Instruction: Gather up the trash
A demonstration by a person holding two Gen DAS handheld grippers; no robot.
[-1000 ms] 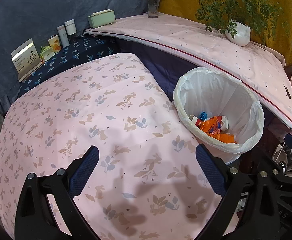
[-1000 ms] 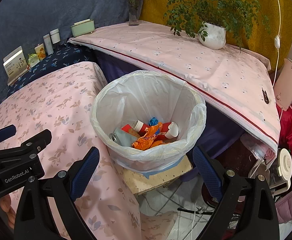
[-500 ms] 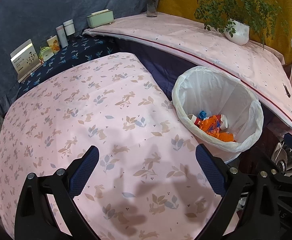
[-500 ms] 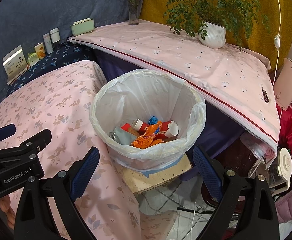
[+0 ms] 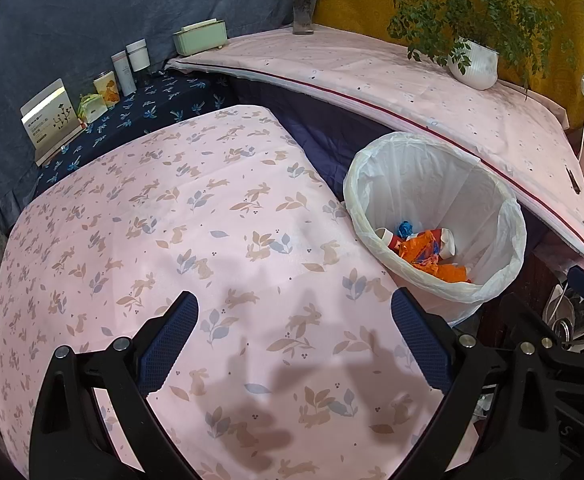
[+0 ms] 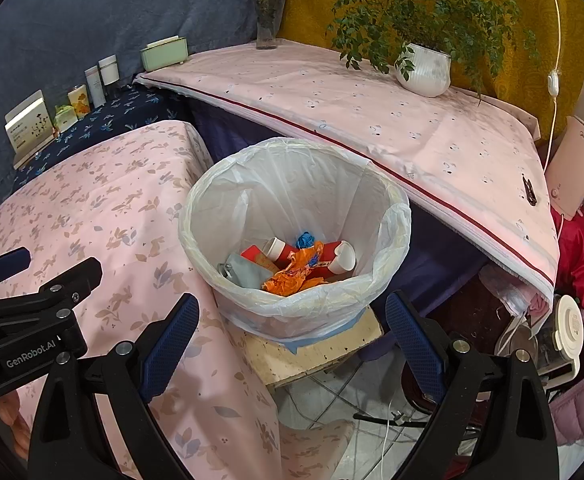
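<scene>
Trash (image 6: pixel 296 268) in lined bin (image 6: pixel 396 216), just beside pink rabbit-print table (image 5: pixel 171 220). Left gripper (image 5: pixel 294 332) spread wide, empty, above tablecloth. Right gripper (image 6: pixel 292 330) spread wide, empty, before bin. Right view alone shows grey packet (image 6: pixel 243 274), board (image 6: pixel 312 354) under bin, left gripper body. Left view shows only orange wrappers (image 5: pixel 424 250).

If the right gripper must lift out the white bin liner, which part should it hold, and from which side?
Probably the near rim fold of the bin liner, taken from above. There the plastic is folded over the bin edge into a loose, thin band, which the open right gripper could pinch. The smooth inner walls offer nothing to grip.
</scene>
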